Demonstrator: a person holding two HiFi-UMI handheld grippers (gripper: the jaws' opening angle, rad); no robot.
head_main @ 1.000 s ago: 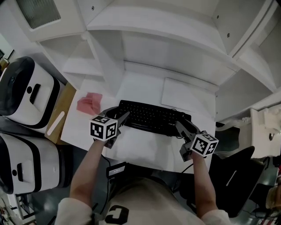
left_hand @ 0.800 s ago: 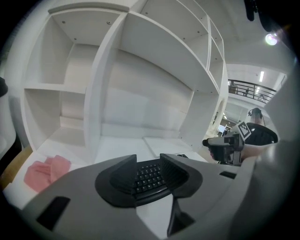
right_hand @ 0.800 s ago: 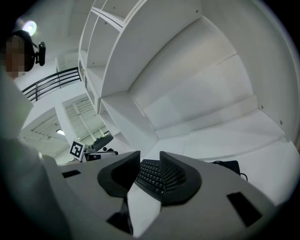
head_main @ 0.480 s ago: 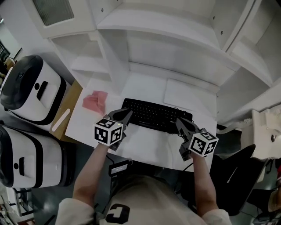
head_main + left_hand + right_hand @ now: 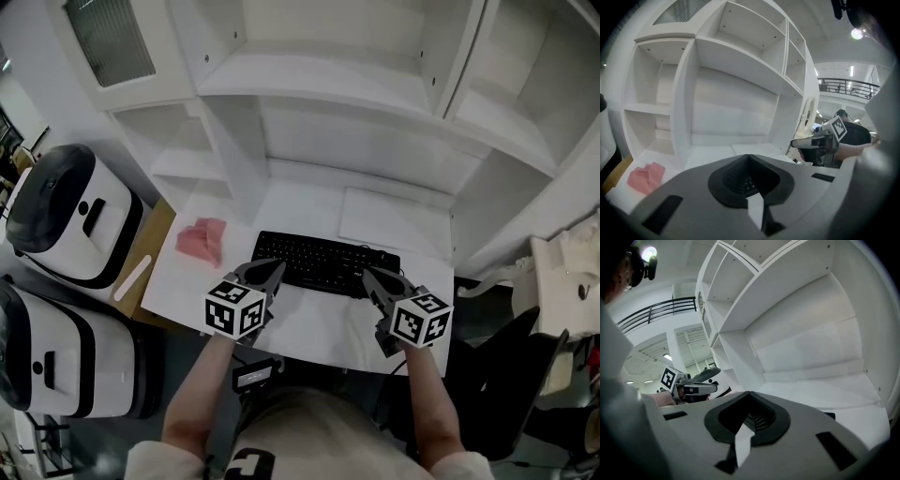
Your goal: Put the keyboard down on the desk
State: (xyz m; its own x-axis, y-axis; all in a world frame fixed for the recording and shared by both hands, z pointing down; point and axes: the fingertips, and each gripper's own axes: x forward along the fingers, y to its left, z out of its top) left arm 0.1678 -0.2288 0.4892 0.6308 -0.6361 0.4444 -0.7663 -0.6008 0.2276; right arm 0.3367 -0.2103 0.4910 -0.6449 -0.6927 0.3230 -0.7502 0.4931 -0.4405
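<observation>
Black keyboard point(image 5: 323, 262): flat on the white counter point(image 5: 309, 326), seemingly set down.
Left tool point(image 5: 276, 271): clenched empty beside its left front corner.
Right tool point(image 5: 367, 276): clenched empty at the right corner; placing looks finished.

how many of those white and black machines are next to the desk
2. One machine stands left of the desk; the other machine just nearer the person. More may lie off frame.

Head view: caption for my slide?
Keyboard on the white desk; left gripper and right gripper, both shut, at its front corners.
</observation>
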